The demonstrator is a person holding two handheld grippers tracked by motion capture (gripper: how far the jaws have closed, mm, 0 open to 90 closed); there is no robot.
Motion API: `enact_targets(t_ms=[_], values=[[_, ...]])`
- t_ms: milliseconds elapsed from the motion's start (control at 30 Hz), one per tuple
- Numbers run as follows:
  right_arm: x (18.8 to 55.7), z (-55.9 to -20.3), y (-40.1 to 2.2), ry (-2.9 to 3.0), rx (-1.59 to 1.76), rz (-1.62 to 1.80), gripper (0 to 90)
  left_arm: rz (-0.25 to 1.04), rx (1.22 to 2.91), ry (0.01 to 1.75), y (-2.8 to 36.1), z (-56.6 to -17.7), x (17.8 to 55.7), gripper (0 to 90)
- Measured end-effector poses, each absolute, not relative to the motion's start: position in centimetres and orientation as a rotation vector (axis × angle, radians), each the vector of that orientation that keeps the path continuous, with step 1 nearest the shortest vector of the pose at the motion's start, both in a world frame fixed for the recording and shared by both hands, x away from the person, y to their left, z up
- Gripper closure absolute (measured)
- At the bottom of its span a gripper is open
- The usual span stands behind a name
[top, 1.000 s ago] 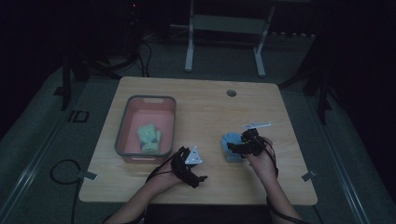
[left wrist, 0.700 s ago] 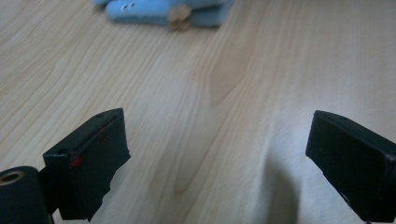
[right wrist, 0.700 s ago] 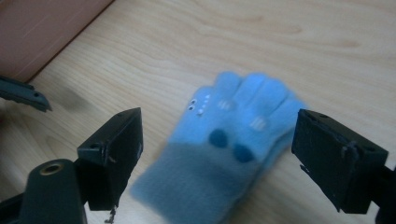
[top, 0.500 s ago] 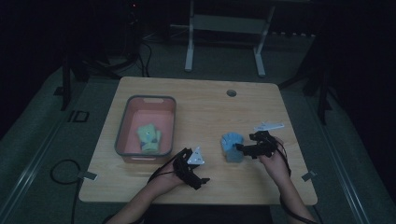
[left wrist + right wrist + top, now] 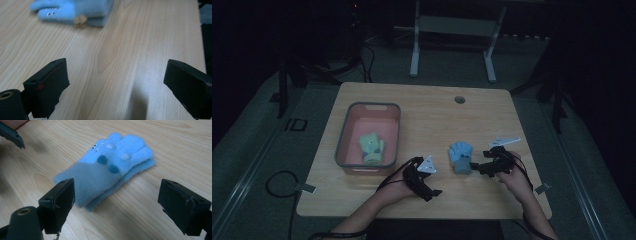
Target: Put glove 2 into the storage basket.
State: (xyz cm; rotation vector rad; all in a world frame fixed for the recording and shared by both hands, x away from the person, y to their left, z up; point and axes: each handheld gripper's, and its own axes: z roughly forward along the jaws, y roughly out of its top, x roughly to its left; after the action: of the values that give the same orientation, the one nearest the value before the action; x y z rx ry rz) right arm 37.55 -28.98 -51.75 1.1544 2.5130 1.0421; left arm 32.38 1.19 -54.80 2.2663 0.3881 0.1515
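A pair of light blue gloves (image 5: 460, 156) lies flat on the wooden table (image 5: 432, 115), right of centre. My right gripper (image 5: 478, 167) sits just to its right, jaws open and pointing at the cuff. In the right gripper view the blue gloves (image 5: 110, 167) lie just beyond the open jaws, which hold nothing. My left gripper (image 5: 432, 192) rests near the table's front edge, left of the gloves, open and empty. The left gripper view has the blue gloves (image 5: 75, 11) farther off at the top. A green glove (image 5: 371, 147) lies inside the pink bin (image 5: 347, 137).
The pink bin with a grey rim stands on the left half of the table. A round cable hole (image 5: 459, 99) sits near the far edge. Metal stand legs (image 5: 414, 60) and cables are on the floor beyond the table.
My right gripper has drawn back to the right off the blue gloves, which stay lying on the table. The left gripper has barely moved.
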Motion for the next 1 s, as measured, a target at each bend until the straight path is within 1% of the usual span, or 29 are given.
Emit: enact_targets(t_ms=[67, 167, 200, 233, 267, 300, 367, 400, 433, 533, 567, 600, 667, 700, 767, 833, 933, 967, 1000], values=[[37.5, -51.8, -28.9, 2.507, 1.171, 1.068, 14.1, 0.182, 2.266, 0.370, 0.9, -54.5, 32.4, 7.2], [37.5, -51.7, -28.7, 2.524, 1.146, 1.111, 13.7, 0.185, 2.263, 0.362, 0.6, -54.2, 32.7, 7.2], [37.5, -51.7, -28.6, 2.522, 1.131, 1.107, 15.1, 0.195, 2.257, 0.351, 0.3, -53.9, 32.9, 8.4], [37.5, -51.7, -28.7, 2.529, 1.124, 1.106, 18.6, 0.200, 2.252, 0.347, 0.1, -53.7, 33.0, 10.8], [37.6, -51.6, -28.7, 2.531, 1.122, 1.102, 24.4, 0.203, 2.243, 0.345, 0.0, -53.5, 33.1, 13.2], [37.8, -51.5, -28.8, 2.523, 1.127, 1.104, 28.0, 0.205, 2.240, 0.338, -0.2, -53.3, 33.3, 14.0], [38.2, -51.3, -28.9, 2.529, 1.130, 1.146, 38.4, 0.223, 2.236, 0.315, -0.7, -53.0, 33.6, 16.0], [38.4, -51.3, -28.9, 2.527, 1.129, 1.150, 40.1, 0.225, 2.233, 0.313, -0.9, -52.8, 33.7, 16.3], [38.7, -51.2, -28.9, 2.533, 1.130, 1.130, 48.6, 0.226, 2.234, 0.302, -1.2, -52.7, 33.9, 17.3], [39.7, -51.3, -28.7, 2.554, 1.117, 1.125, 57.7, 0.251, 2.233, 0.262, -2.3, -52.5, 34.4, 23.1], [40.0, -51.3, -28.6, 2.560, 1.124, 1.126, 58.9, 0.255, 2.232, 0.244, -2.7, -52.5, 34.6, 24.5], [40.3, -51.4, -28.5, 2.552, 1.122, 1.121, 58.4, 0.270, 2.233, 0.230, -3.0, -52.4, 34.7, 24.6], [40.8, -51.4, -28.3, 2.547, 1.134, 1.119, 56.6, 0.282, 2.230, 0.210, -3.4, -52.4, 34.8, 28.5], [41.1, -51.4, -28.2, 2.533, 1.134, 1.115, 54.4, 0.304, 2.231, 0.182, -4.2, -52.3, 35.2, 28.8], [41.6, -51.4, -28.2, 2.526, 1.142, 1.124, 51.9, 0.301, 2.239, 0.150, -5.1, -52.2, 35.5, 29.0], [42.0, -51.3, -28.2, 2.506, 1.145, 1.116, 51.8, 0.307, 2.251, 0.125, -6.1, -52.4, 35.8, 30.7], [42.5, -51.3, -28.2, 2.513, 1.152, 1.117, 52.1, 0.325, 2.284, 0.083, -7.0, -52.7, 35.9, 32.6], [42.7, -51.3, -28.2, 2.520, 1.143, 1.103, 51.4, 0.347, 2.321, 0.055, -7.7, -53.2, 36.0, 33.4], [42.7, -51.4, -28.3, 2.518, 1.142, 1.096, 50.7, 0.360, 2.341, 0.045, -7.9, -53.5, 36.1, 35.6]])
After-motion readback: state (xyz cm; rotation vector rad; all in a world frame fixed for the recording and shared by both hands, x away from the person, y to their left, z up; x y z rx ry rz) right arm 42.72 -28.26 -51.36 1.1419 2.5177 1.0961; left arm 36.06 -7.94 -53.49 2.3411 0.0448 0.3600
